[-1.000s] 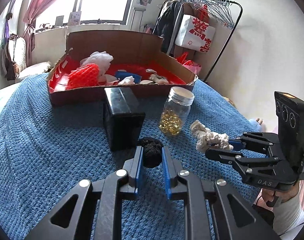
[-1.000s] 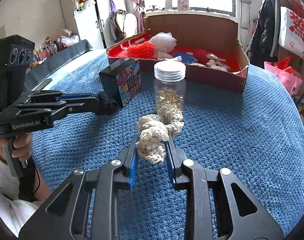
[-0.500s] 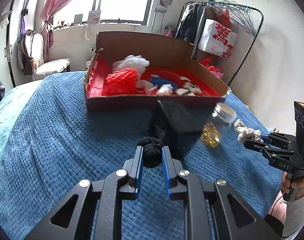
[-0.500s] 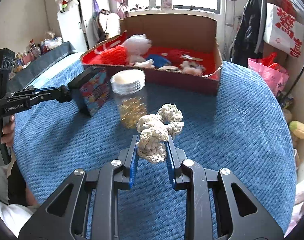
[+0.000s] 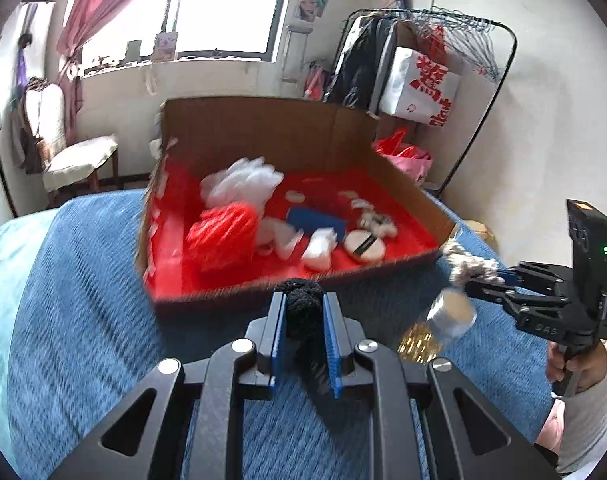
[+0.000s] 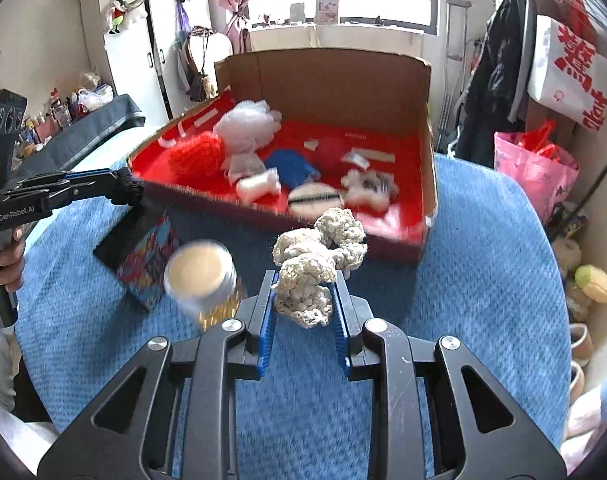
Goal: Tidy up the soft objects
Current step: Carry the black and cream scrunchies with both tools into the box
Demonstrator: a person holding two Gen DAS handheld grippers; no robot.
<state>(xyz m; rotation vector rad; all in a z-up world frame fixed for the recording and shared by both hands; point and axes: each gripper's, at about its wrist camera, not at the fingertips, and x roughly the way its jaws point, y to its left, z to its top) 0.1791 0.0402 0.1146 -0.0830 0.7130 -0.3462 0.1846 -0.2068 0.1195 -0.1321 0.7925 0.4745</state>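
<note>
Right now the left gripper (image 5: 303,322) is clamped on a black fuzzy ball (image 5: 303,308), its blue pads pressed against both sides, and it hangs above the blue knitted blanket (image 5: 83,320) just short of the near wall of the cardboard box (image 5: 263,128). From the right wrist view that same ball (image 6: 125,188) shows as a dark tuft at the tip of the left gripper (image 6: 115,188), close to the box's left corner. The right gripper (image 6: 303,300) is closed tight on a cream knotted rope toy (image 6: 315,268), whose upper loops stick out past the fingertips towards the box (image 6: 343,76). In the left wrist view the rope toy (image 5: 469,268) is seen at the tip of the right gripper (image 5: 483,276), beside the right corner of the box, with a hand (image 5: 579,364) around the handle.

Inside the box, on its red lining, lie a red mesh puff (image 6: 195,156), a white mesh puff (image 6: 247,120), a blue piece (image 6: 289,164), a round powder pad (image 6: 313,196) and some small white bits, all a little blurred. On the blanket in front of the box stands a glass jar (image 6: 201,276) with a silver lid and golden beads inside, and just left of it a dark box with a colourful side (image 6: 143,248). A clothes rack (image 5: 423,40) with hangers and a white bag with red characters (image 5: 423,84) stands by the wall behind
</note>
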